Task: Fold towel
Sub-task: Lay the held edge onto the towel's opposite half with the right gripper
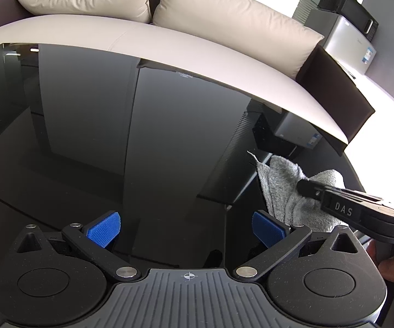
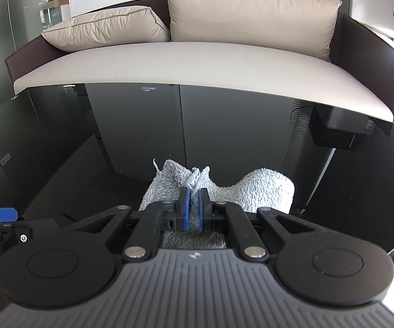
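Clenched on a bunched fold of the grey towel, my right tool holds it above the glossy black tabletop. Just to its left, my left tool hangs released, pads spread.

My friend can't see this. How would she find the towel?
Look at the big black glass table in front of the beige sofa. Near its front edge, the right tool pinches a bunched cloth. That towel is grey and fluffy, the only soft thing on the shiny table.
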A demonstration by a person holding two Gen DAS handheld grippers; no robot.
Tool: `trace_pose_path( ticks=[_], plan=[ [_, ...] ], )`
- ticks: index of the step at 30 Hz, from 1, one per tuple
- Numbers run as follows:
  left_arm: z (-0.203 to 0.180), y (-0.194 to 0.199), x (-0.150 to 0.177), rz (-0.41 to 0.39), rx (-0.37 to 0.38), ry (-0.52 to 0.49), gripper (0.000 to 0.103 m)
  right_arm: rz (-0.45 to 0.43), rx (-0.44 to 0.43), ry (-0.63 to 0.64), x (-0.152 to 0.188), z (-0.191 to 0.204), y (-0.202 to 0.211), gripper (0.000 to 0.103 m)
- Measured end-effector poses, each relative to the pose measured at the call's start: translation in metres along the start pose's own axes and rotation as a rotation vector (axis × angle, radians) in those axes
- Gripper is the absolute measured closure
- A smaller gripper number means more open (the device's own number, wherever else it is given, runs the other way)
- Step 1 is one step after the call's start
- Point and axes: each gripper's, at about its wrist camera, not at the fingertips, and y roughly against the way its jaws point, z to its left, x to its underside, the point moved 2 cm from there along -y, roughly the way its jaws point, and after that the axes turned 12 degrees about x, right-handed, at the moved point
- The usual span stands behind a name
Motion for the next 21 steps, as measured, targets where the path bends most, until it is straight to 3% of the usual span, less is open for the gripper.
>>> trace_pose_path(
  ticks=[21],
  plan=[
    [-0.0015, -0.0024, -0.0050, 0.004, 0.001, 0.002, 0.001, 0.006, 0.006, 0.002, 0.0041, -0.0033, 0.0011, 0.096]
  ],
)
